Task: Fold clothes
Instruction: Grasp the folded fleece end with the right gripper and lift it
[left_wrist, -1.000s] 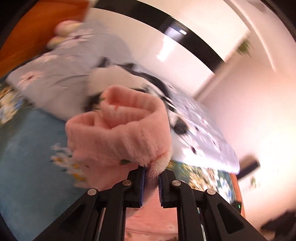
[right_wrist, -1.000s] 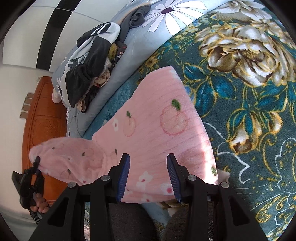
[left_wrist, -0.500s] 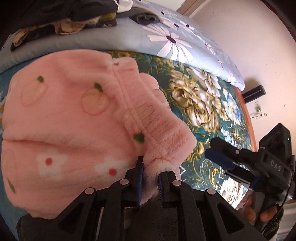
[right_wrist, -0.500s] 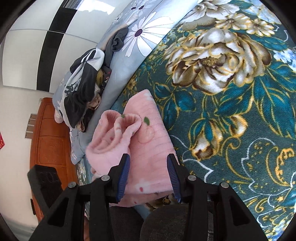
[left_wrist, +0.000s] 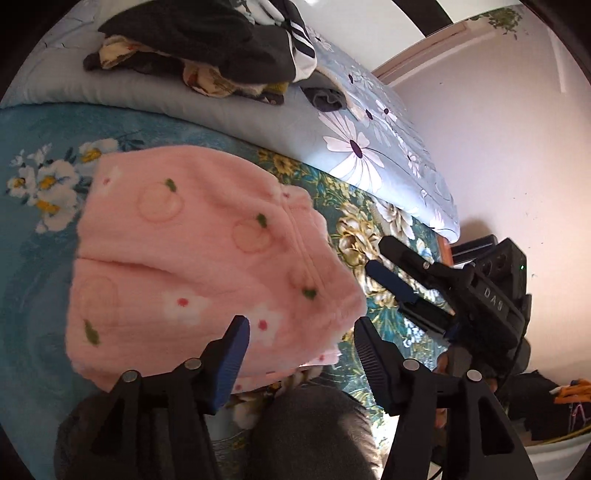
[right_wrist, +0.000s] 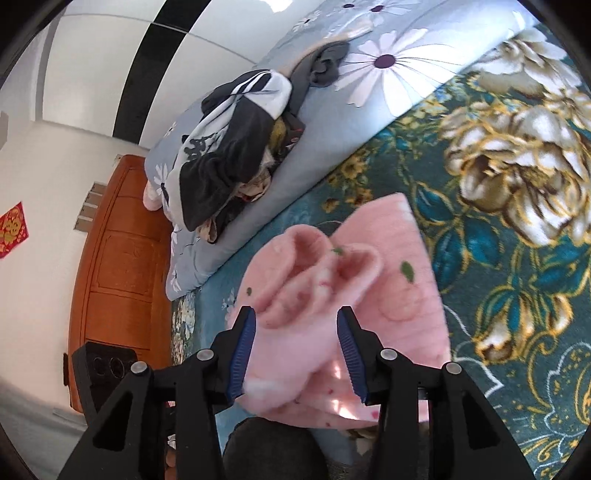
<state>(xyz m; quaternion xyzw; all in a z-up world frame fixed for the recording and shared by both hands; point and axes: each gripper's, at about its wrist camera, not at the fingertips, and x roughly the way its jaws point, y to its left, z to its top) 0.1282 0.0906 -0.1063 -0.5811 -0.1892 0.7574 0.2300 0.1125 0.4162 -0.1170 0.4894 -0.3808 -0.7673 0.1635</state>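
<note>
A fluffy pink garment (left_wrist: 192, 266) with peach and flower prints lies folded over on the floral bedspread (left_wrist: 369, 236). My left gripper (left_wrist: 301, 345) hangs open just above its near edge, with nothing between the fingers. In the left wrist view my right gripper (left_wrist: 399, 284) shows at the right, open, beside the garment's right edge. From the right wrist view the garment (right_wrist: 369, 295) lies bunched, with rolled folds at its far side. There the right gripper (right_wrist: 297, 352) is open above it.
A pile of dark and white clothes (left_wrist: 221, 48) sits on the daisy-print quilt (left_wrist: 354, 147) at the back of the bed. A wooden headboard (right_wrist: 118, 266) stands at the left. A dark-trousered knee (left_wrist: 314, 435) is below the grippers.
My left gripper brought the raised pink fold down over the garment, then opened and let it go. The right gripper stayed open and shifted toward the garment's right edge.
</note>
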